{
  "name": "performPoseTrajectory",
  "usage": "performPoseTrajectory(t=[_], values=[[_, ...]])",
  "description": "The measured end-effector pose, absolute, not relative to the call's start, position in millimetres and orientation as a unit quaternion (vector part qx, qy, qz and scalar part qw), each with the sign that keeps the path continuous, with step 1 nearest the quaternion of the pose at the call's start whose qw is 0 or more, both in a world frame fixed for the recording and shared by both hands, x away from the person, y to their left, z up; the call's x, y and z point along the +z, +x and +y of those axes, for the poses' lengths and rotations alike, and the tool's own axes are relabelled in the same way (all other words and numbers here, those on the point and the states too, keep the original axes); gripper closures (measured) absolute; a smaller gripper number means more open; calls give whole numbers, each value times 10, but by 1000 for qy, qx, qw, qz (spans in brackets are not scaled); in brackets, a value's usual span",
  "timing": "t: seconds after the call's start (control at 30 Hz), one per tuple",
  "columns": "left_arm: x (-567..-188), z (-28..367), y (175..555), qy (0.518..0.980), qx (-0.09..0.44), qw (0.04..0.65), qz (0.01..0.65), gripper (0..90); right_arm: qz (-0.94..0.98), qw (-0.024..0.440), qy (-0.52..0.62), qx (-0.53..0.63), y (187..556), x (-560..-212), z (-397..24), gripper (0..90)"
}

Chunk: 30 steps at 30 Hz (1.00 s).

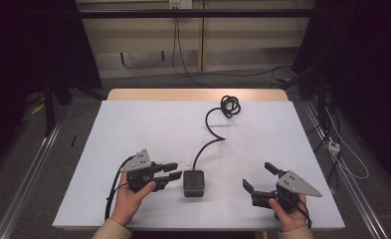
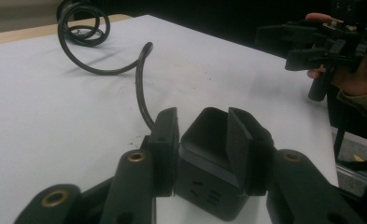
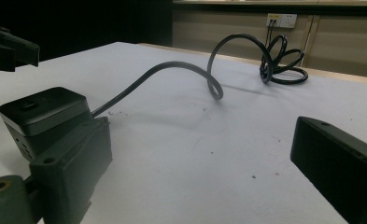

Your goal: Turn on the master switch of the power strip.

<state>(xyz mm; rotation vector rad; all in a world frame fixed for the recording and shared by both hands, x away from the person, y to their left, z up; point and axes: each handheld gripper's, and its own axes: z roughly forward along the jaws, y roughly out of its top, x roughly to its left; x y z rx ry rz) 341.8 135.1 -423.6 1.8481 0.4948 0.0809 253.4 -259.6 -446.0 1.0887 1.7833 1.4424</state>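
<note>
- we see a black cube-shaped power socket sitting on the white table, near the front edge, between the two grippers.
- its black cable runs away across the table and ends in a loose coil near the far edge.
- our left gripper lies level, pointing at the socket's left side; in the left gripper view its jaws stand on either side of the socket, close against its walls, though we cannot tell whether the pads truly press on it.
- our right gripper rests well to the right of the socket with its jaws spread wide and nothing between them.
- in the right gripper view the socket sits just behind the left jaw, apart from it, with the cable arching up behind.
</note>
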Motion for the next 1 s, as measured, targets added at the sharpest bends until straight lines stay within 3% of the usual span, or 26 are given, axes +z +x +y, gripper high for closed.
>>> performPoseTrajectory(t=[1.0], values=[[-4211,1146,3416,811,-1,556,182,840,673,298,407,541,2536,-4458,-2607,48]])
